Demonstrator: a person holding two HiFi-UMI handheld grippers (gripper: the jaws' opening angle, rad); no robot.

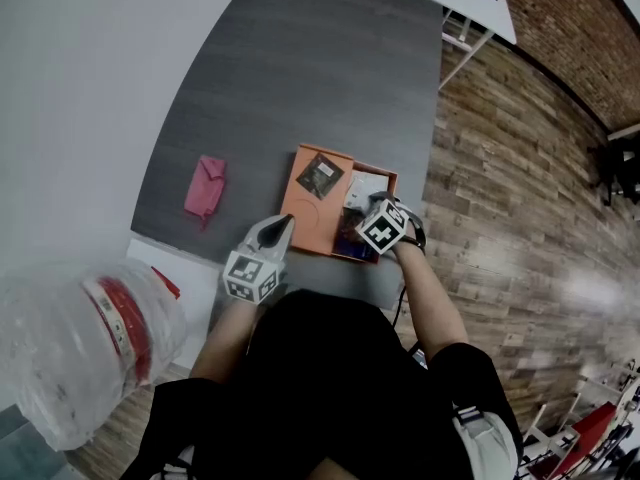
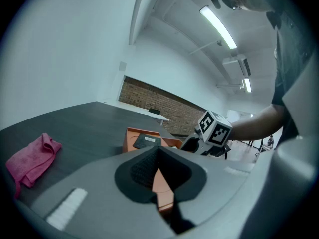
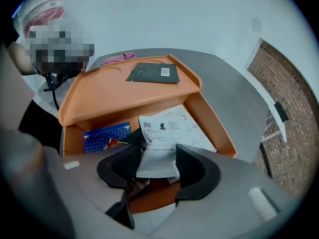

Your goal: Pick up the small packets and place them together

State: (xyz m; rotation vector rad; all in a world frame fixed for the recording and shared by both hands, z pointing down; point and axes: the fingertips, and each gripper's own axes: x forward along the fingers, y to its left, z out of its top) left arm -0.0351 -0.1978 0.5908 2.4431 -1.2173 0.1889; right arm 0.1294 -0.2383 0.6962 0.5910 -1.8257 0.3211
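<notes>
- On the dark grey table (image 1: 290, 78), near its edge closest to the person, stands an orange box (image 3: 209, 126), open, with its lid (image 3: 114, 91) laid flat beside the tray part.
- Left claw (image 2: 158, 153): tips pressed together, nothing between them. It hovers level at the near edge of the lid, pointing across the table.
- Right claw (image 3: 158, 158): pointing steeply down into the tray part of the box. The jaws stand on either side of a white packet (image 3: 158, 164) with a serrated near edge. Both pads bear on its side edges, so it is pinched across its width.
- Beneath and beyond the white packet lies a printed white leaflet (image 3: 174, 126), flat on the tray floor.
- A blue patterned card (image 3: 106, 136) lies in the tray's other end, beside the leaflet.
- A brownish item shows partly under one jaw of the right claw; what it is cannot be told.
- One dark packet (image 3: 153, 72) lies flat on the lid, well apart from the white packet.
- A pink cloth (image 1: 205, 186) lies crumpled on the table, clear of the box on the lid side.
- A clear plastic bag (image 1: 70, 348) with red inside fills the near left of the head view.
</notes>
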